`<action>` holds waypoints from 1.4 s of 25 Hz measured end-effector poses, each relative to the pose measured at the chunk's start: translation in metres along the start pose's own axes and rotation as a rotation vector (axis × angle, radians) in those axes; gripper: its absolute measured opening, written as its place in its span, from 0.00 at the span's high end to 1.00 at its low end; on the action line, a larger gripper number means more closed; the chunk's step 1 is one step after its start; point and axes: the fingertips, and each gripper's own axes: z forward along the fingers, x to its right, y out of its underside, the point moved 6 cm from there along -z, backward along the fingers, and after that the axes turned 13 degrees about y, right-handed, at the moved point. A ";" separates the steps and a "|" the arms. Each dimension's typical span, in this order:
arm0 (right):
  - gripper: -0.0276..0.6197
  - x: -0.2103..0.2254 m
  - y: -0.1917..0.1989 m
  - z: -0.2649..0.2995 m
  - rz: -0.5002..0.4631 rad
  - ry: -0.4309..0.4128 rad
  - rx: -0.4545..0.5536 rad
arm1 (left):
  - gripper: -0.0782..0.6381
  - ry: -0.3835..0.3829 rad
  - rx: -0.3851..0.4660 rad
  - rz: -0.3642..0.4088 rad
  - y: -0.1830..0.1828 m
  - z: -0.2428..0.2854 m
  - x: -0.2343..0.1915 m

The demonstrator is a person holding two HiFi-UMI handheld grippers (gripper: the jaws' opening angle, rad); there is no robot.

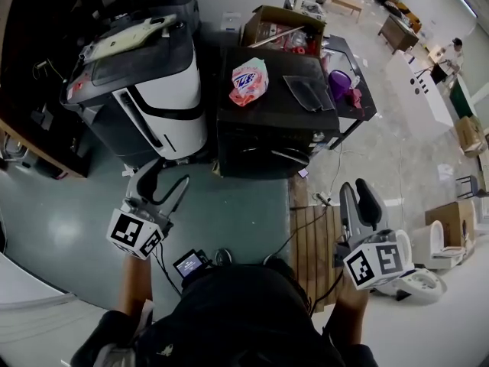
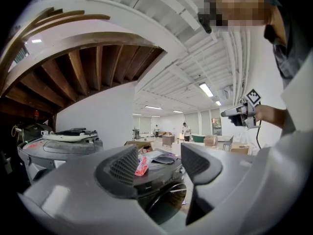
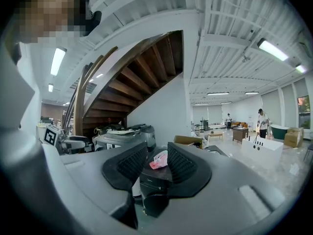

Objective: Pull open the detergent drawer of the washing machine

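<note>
The person is wearing a black top [image 1: 244,312]; the left gripper [image 1: 170,176] and right gripper [image 1: 356,186] are showing grey shells, black ribbed fingers [image 2: 122,168] and white marker cubes [image 1: 136,233].

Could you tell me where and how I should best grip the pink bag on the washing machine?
Probably its near edge, coming from the front and above: the bag lies flat on the washer top, so only an edge gives the jaws something thin to close on.
</note>
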 end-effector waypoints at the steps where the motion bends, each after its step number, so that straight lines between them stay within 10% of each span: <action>1: 0.78 -0.004 -0.002 0.000 -0.003 0.006 -0.001 | 0.44 0.005 0.003 -0.001 0.001 -0.001 -0.002; 16: 0.78 -0.007 0.005 0.039 -0.003 -0.045 -0.034 | 0.44 -0.034 -0.007 -0.028 0.012 0.009 -0.017; 35: 0.78 0.067 0.012 0.168 0.051 -0.320 -0.045 | 0.44 -0.239 -0.074 0.008 -0.011 0.100 0.012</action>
